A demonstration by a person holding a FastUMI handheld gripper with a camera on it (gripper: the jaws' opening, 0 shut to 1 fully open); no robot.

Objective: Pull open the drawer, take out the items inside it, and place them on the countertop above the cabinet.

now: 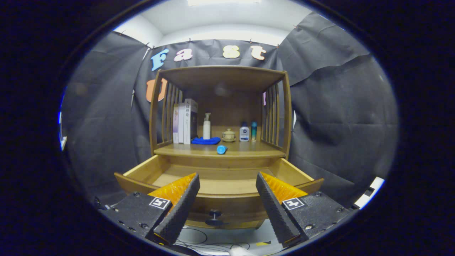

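Showing: a wooden cabinet (220, 106) facing the gripper (227, 179).
Gripper: fingers spread wide, holding nothing, tips above the pulled-out wooden drawer (220, 185).
Drawer: open just ahead of the fingers; its visible floor is bare; dark round knob (214, 214) low between the fingers.
Countertop (249, 149): beyond the fingers, above the drawer.
Task item: small blue cylinder (221, 149) lying on the countertop's front edge.
Behind it: upright books (185, 121), white pump bottle (207, 126), blue cloth (206, 141), small lidded pot (228, 135), two bottles (248, 132).
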